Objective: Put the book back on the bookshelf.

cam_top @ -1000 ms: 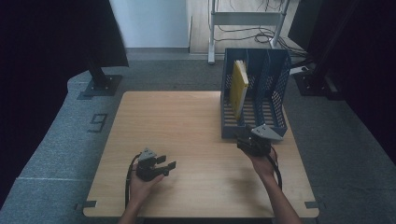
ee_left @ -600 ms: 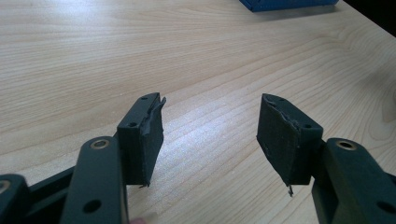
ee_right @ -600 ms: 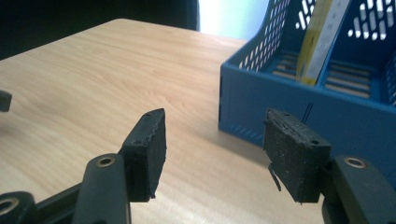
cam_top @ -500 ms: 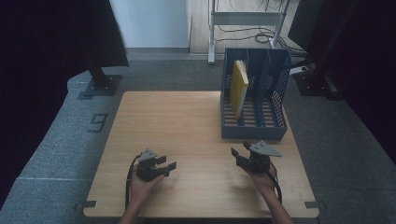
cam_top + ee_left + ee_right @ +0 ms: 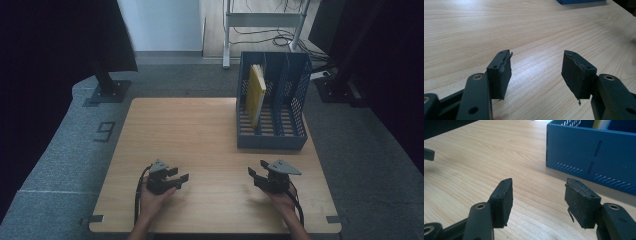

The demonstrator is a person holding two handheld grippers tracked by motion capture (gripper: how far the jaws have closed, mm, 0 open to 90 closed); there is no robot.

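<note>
Both grippers are resting low over the wooden surface [image 5: 200, 130], each held in one of the person's hands. The left gripper [image 5: 181, 178] is keeping its fingers [image 5: 500, 75] moderately apart with only bare wood between them. The right gripper [image 5: 254, 175] is likewise showing a clear gap between its fingers [image 5: 504, 200], and nothing is being held.

The step in hand appears to be parking the empty grippers at the near edge. To do it well, each hand should be lowering gently, keeping the fingers apart and off the wood, and keeping the trailing cables from snagging.

The blue file rack [image 5: 272, 107] is standing ahead of the right gripper's fingers and to their right, near but not touching; in the right gripper view its front wall [image 5: 594, 152] is rising just beyond the fingertips. The yellow folder [image 5: 256, 95] is leaning upright in the rack's leftmost compartment, farther ahead still. From the left gripper's fingers the rack is lying well apart, ahead and to their right.
</note>
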